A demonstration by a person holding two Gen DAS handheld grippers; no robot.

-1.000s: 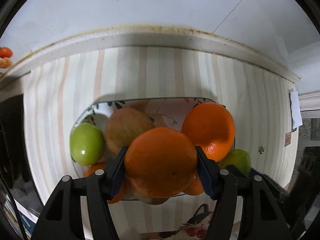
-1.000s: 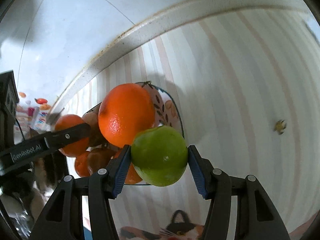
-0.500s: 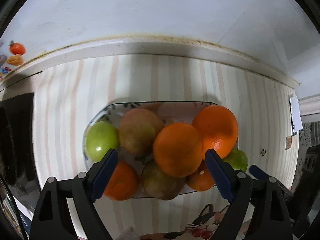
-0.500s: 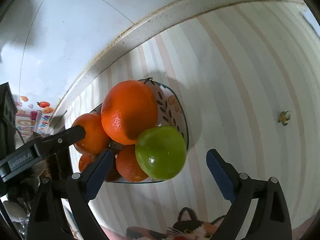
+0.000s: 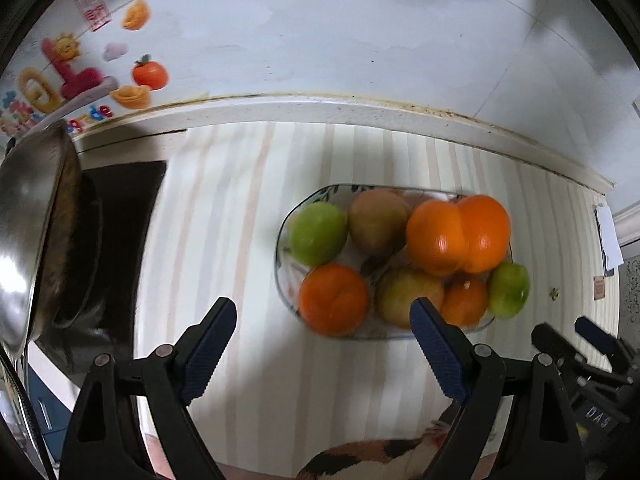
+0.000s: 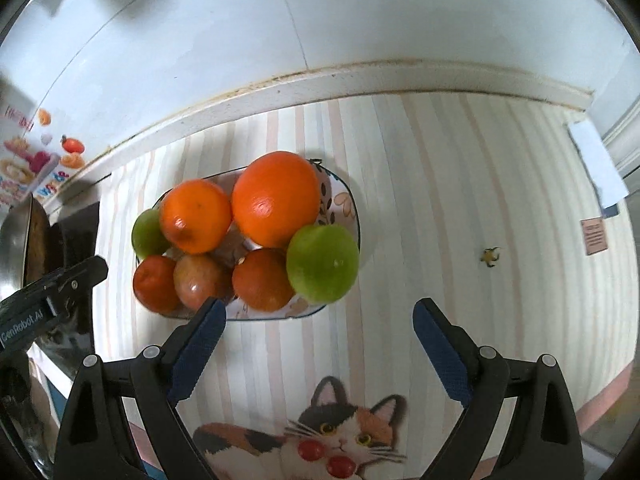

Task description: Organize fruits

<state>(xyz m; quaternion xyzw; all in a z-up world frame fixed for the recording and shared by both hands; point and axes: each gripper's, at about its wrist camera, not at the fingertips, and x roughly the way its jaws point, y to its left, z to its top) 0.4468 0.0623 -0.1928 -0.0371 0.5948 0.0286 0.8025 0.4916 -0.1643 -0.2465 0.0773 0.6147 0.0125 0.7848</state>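
A patterned plate (image 5: 280, 248) on the striped cloth holds a pile of fruit. In it lie two big oranges (image 5: 438, 238), a green apple (image 5: 318, 233), a smaller orange (image 5: 334, 298) and yellow-brown fruits. My left gripper (image 5: 322, 302) hangs open above the plate's near left edge with nothing between its fingers. The right wrist view shows the same plate (image 6: 348, 204), topped by a large orange (image 6: 276, 198), with a green apple (image 6: 322, 262) at its right rim. My right gripper (image 6: 320, 304) is open and empty, just short of that apple.
A steel pan (image 5: 28, 232) sits on a black stove at the left. The white wall (image 5: 320, 40) with fruit stickers runs behind the counter. A cat picture (image 6: 332, 436) marks the cloth's near edge. A finger of the left gripper (image 6: 80, 276) reaches in beside the plate.
Both grippers opened: the left let go of an orange, the right of a green apple, and both fruits now rest on the pile. Both grippers rose and drew back; the left shifted leftward.
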